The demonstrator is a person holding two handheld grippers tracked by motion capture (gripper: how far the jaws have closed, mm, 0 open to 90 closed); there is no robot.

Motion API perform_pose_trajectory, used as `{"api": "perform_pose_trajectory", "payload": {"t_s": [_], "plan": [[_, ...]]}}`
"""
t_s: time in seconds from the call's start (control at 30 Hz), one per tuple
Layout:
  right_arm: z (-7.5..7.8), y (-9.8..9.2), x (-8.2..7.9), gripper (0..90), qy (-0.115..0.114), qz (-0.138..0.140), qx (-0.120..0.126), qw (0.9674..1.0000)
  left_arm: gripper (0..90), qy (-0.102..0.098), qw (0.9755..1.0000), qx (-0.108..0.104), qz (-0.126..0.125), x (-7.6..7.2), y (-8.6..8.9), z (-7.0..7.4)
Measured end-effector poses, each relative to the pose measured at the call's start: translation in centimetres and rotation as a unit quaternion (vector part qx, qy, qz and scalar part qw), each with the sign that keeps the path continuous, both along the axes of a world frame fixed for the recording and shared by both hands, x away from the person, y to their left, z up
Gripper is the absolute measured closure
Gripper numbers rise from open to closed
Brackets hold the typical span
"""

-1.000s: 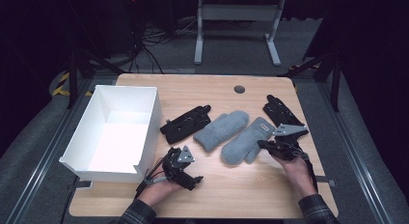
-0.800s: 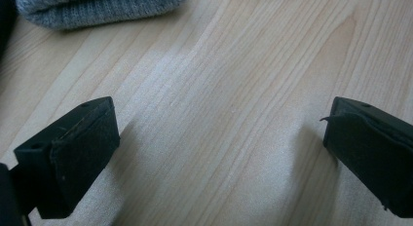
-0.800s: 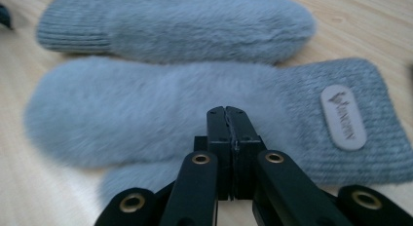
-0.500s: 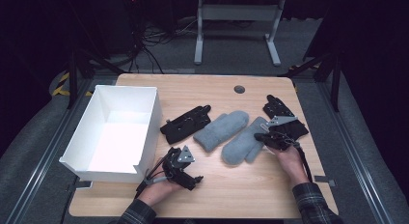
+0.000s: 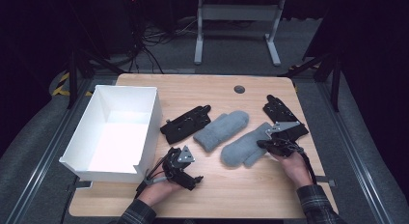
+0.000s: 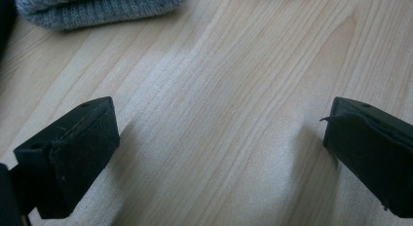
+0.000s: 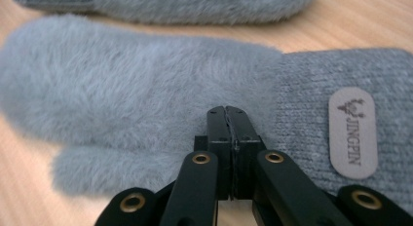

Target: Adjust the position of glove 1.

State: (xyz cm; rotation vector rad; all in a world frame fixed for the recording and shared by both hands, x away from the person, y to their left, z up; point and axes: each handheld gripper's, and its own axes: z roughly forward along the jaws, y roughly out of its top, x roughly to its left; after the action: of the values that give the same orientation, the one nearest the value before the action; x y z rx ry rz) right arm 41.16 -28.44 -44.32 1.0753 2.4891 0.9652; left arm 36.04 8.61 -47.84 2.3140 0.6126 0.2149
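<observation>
Two grey fluffy mittens lie mid-table: one [image 5: 222,129] toward the left, the other [image 5: 243,147] beside it, thumb toward the person. My right gripper [image 5: 264,145] is shut, its jaws pressed together with nothing seen between them. Its tips [image 7: 227,111] sit over the near mitten [image 7: 122,99] where the fluff meets the knit cuff with its label [image 7: 351,133]. The other mitten [image 7: 195,4] lies beyond. My left gripper [image 5: 192,177] rests low over bare wood at the front left, open wide [image 6: 219,138], with a mitten cuff [image 6: 97,7] farther ahead.
A white open box [image 5: 156,113] stands at the table's left. One black glove [image 5: 185,123] lies between the box and the mittens, another [image 5: 279,113] behind my right gripper. A round dark cap [image 5: 239,89] is set in the tabletop farther back.
My right gripper has shifted a little left onto the near mitten's cuff end, jaws still together. The left gripper has stayed put.
</observation>
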Motion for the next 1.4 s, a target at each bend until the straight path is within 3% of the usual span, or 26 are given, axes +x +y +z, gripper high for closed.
{"api": "perform_pose_trajectory", "payload": {"t_s": [0.53, 0.57, 0.63, 0.67, 0.7, 0.8, 0.87, 0.9, 0.97, 1.0, 1.03, 1.23, 1.33, 1.4], "plan": [[0.1, 0.2, -3.8, 90.0, 0.014, 0.022, -0.005, 0.9996, 0.4, 0.000, 1.0000, 0.001, 0.002, -0.1, 0.0, 0.1], [0.1, 0.3, -4.1, 90.0, 0.015, 0.024, -0.005, 0.9996, 2.6, 0.002, 1.0000, 0.000, 0.001, -0.1, -0.1, 0.1], [0.2, 0.4, -4.4, 90.0, 0.014, 0.026, -0.006, 0.9995, 18.9, 0.003, 1.0000, 0.006, 0.001, -0.2, -0.1, 0.6], [0.3, 0.4, -4.5, 90.0, 0.010, 0.027, -0.005, 0.9996, 18.9, 0.004, 0.9999, 0.013, 0.006, -0.4, -0.2, 0.9], [0.5, 0.3, -4.6, 90.0, 0.005, 0.028, 0.001, 0.9996, 24.5, 0.005, 0.9998, 0.021, 0.006, -0.6, -0.4, 1.2], [1.5, -0.5, -4.5, 90.0, -0.016, 0.019, 0.013, 0.9996, 45.2, -0.017, 0.9993, 0.033, -0.001, -1.3, -1.0, 1.9], [1.8, -0.8, -4.4, 90.0, -0.021, 0.014, 0.015, 0.9996, 57.9, -0.019, 0.9994, 0.028, -0.007, -1.4, -1.3, 2.2], [2.2, -1.7, -4.1, 90.0, -0.031, 0.001, 0.016, 0.9994, 63.6, -0.014, 0.9998, 0.008, -0.013, -1.5, -1.7, 2.7], [2.3, -2.1, -3.8, 90.0, -0.036, -0.005, 0.016, 0.9992, 73.2, -0.009, 0.9998, 0.001, -0.017, -1.4, -1.9, 2.9], [2.4, -2.5, -3.6, 90.0, -0.038, -0.011, 0.017, 0.9991, 73.2, 0.001, 0.9997, -0.011, -0.021, -1.3, -2.2, 3.2], [2.7, -3.5, -3.0, 90.0, -0.045, -0.028, 0.019, 0.9984, 82.4, 0.014, 0.9992, -0.022, -0.031, -1.1, -2.6, 3.4], [2.8, -5.3, -1.1, 90.0, -0.051, -0.060, 0.019, 0.9967, 89.3, 0.025, 0.9980, -0.026, -0.052, -0.7, -4.5, 3.9], [2.5, -5.5, -0.5, 90.0, -0.045, -0.066, 0.014, 0.9967, 89.4, 0.031, 0.9973, -0.035, -0.057, -0.5, -5.3, 4.0], [1.8, -5.7, -0.1, 90.0, -0.034, -0.069, 0.003, 0.9971, 89.4, 0.033, 0.9972, -0.028, -0.061, -0.3, -6.1, 3.9]]}}
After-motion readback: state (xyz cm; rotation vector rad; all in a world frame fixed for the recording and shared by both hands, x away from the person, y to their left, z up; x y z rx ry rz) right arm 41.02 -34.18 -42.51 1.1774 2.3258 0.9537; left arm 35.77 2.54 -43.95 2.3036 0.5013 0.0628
